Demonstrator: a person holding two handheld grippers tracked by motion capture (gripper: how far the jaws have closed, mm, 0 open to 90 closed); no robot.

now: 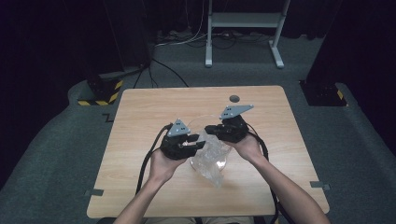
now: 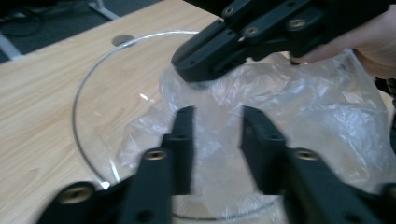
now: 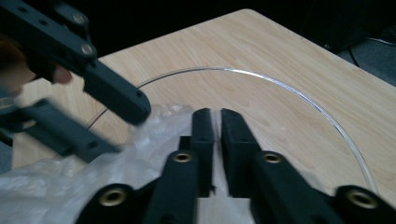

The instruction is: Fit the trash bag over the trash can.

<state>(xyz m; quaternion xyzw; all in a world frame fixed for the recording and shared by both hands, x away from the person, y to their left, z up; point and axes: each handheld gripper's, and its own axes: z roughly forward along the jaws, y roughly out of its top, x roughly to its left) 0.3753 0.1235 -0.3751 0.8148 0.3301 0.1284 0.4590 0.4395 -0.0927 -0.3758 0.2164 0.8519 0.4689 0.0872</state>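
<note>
A clear glass bowl [image 1: 198, 125] stands near the middle of the wooden tabletop [image 1: 140, 112], a little toward the near edge, with a crumpled clear plastic bag [image 1: 212, 158] lying in it and spilling over its near rim toward the person. Both grippers meet over the bowl. The left gripper [image 1: 195, 145] comes in from the left edge's side; in the left gripper view its fingers [image 2: 184, 135] stand apart with a fold of the plastic bag [image 2: 280, 107] between them, not pressed by the pads. The right gripper [image 1: 211, 131] reaches in from the right; in the right gripper view its fingers [image 3: 204, 130] are almost together, a thin gap between them, with a thin strip of film in that gap; whether they pinch it I cannot tell.
</note>
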